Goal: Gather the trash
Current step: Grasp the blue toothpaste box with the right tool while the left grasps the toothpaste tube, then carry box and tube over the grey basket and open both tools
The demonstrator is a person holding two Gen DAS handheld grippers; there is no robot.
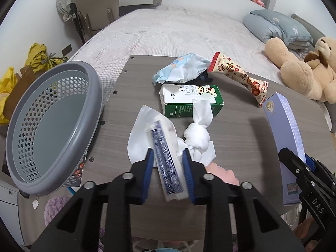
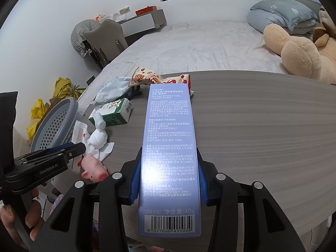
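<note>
A grey perforated basket (image 1: 52, 126), a lilac box (image 2: 170, 147), a green-and-white carton (image 1: 189, 98), a pink pig toy (image 2: 94, 168).

Both wrist cameras look steeply down, close over the shared table (image 1: 241, 126).

right gripper (image 2: 169, 180) clamping toothpaste box (image 2: 169, 147), table (image 2: 262, 126)

White walls; wide bed in pale quilted cover (image 1: 178, 31); beige padded chair (image 1: 98, 4); wood-grain grey table (image 2: 252, 115).
</note>
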